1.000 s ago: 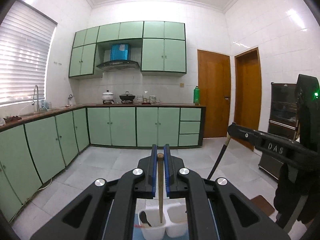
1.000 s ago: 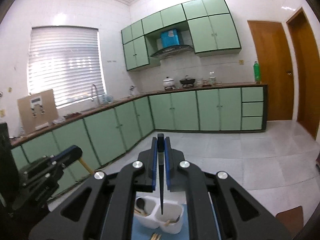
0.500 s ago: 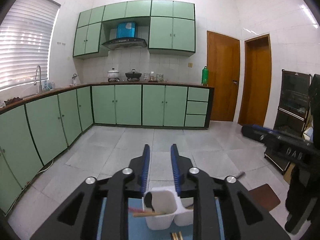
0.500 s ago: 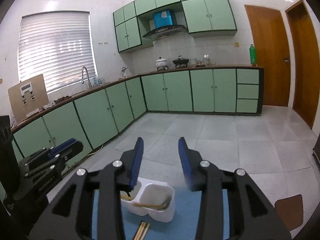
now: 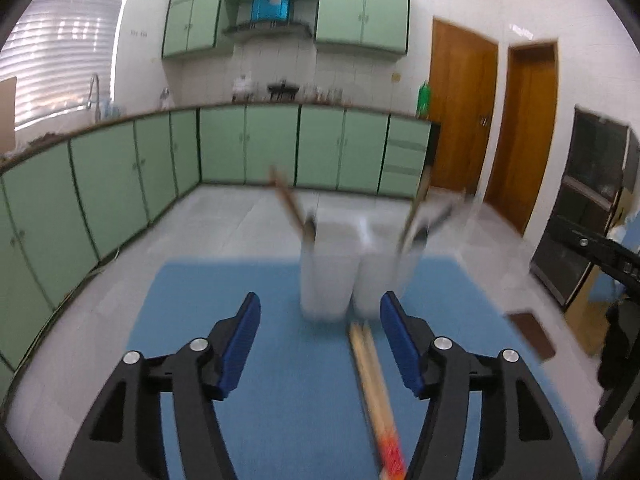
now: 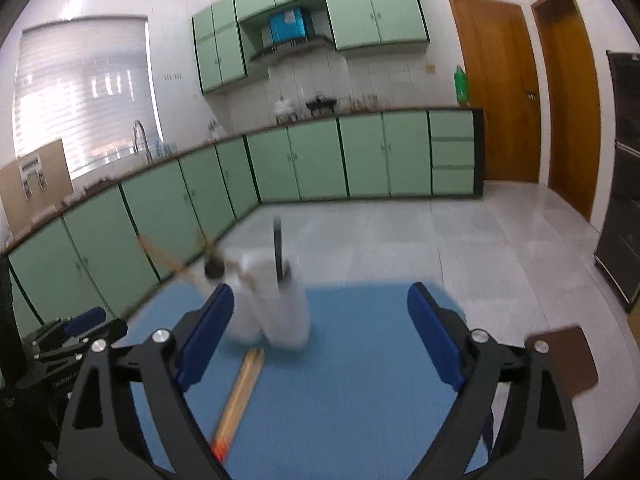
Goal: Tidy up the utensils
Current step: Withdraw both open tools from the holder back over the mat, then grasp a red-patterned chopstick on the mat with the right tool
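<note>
A white two-compartment utensil holder (image 5: 352, 272) (image 6: 276, 308) stands on a blue mat (image 5: 288, 380) (image 6: 360, 380), with wooden and dark handles sticking out of it. A pair of wooden chopsticks (image 5: 374, 384) (image 6: 240, 392) with orange-red ends lies on the mat in front of the holder. My left gripper (image 5: 320, 344) hovers low over the mat, its jaws opening, with nothing pressed between them; the chopsticks lie below near its right finger. My right gripper (image 6: 320, 340) is also low, jaws opening wide and empty. Both views are blurred.
Green kitchen cabinets (image 5: 248, 144) run along the far and left walls. Two wooden doors (image 6: 496, 100) stand at the right. A dark cabinet (image 5: 592, 208) is at the far right. The other gripper shows at each view's edge (image 6: 72, 332) (image 5: 600, 248).
Both grippers let go of the utensils they held over the holder, opened, and dropped toward the mat. The holder now appears farther ahead and the chopsticks on the mat have come into view.
</note>
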